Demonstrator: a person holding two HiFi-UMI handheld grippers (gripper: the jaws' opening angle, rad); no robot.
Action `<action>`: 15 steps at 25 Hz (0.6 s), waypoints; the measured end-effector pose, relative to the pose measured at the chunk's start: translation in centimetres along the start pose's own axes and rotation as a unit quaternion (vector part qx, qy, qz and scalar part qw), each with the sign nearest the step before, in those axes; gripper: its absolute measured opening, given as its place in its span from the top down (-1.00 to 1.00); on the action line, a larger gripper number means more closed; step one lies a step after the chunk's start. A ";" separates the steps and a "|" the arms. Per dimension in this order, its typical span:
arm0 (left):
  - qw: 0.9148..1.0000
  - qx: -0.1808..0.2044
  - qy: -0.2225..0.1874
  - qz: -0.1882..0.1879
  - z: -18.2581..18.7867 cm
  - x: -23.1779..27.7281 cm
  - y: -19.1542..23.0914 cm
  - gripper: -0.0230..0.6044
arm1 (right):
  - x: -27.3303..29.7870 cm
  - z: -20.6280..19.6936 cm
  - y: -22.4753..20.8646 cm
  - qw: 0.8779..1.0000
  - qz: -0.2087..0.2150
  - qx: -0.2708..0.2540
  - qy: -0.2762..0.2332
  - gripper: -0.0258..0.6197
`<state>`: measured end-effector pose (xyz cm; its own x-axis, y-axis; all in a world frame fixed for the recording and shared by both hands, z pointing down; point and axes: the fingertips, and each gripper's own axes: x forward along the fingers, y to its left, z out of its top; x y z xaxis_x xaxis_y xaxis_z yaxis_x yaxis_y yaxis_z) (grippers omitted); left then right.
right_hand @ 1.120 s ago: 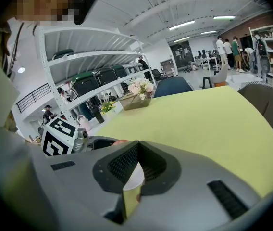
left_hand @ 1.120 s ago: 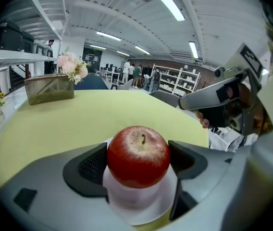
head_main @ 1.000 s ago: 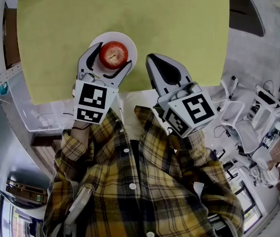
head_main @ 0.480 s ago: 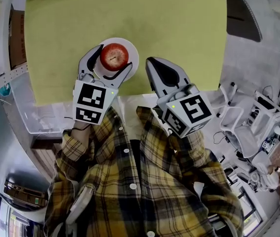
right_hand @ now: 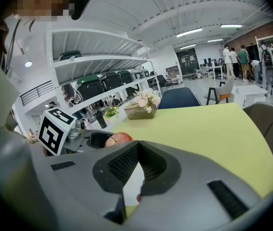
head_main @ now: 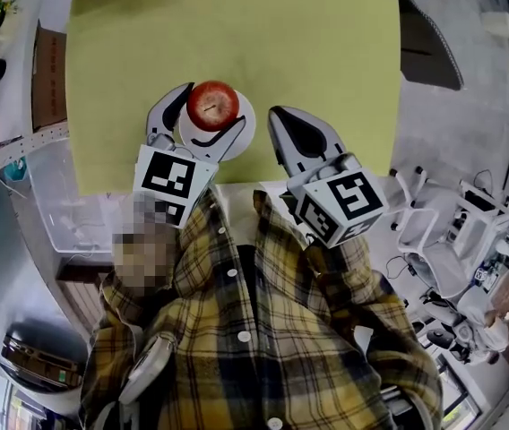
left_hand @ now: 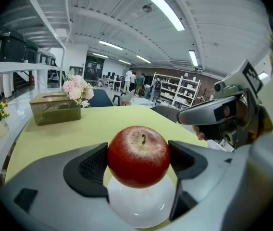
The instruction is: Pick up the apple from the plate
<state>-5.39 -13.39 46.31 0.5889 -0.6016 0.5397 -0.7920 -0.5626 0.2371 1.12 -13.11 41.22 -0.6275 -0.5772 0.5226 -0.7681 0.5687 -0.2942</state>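
A red apple [head_main: 213, 105] [left_hand: 139, 155] is clamped between the dark pads of my left gripper [head_main: 210, 110] [left_hand: 139, 161], which is shut on it. The apple hangs a little above a small white plate [head_main: 235, 138] [left_hand: 139, 207] on the yellow-green table [head_main: 326, 52], near its front edge. My right gripper [head_main: 283, 117] [right_hand: 136, 170] hovers just right of the plate with its jaws shut on nothing. From the right gripper view the apple [right_hand: 120, 138] peeks out beside the left gripper's marker cube [right_hand: 55, 131].
A brown box with flowers [left_hand: 55, 110] [right_hand: 143, 110] stands at the table's far end. A clear plastic bin [head_main: 66, 213] and shelving lie left of the table. White chairs [head_main: 434, 231] stand to the right. People stand far off in the room.
The apple has risen off the plate in the left gripper and now sits over the plate's far edge. The right gripper has hardly moved.
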 end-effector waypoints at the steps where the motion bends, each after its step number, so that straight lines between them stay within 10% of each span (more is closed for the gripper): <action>1: 1.000 0.001 -0.004 0.001 0.5 -0.3 0.1 -0.31 | -0.1 0.5 0.2 1.000 0.000 -0.004 -0.003 0.93; 15: 0.999 0.006 -0.039 -0.015 6.2 -2.6 -0.8 -0.31 | -1.6 4.7 0.4 0.999 -0.005 -0.030 -0.033 0.93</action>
<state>-5.28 -14.87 39.68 0.6226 -0.6266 0.4687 -0.7727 -0.5871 0.2414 1.23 -14.78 36.53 -0.6281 -0.6194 0.4710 -0.7667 0.5959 -0.2389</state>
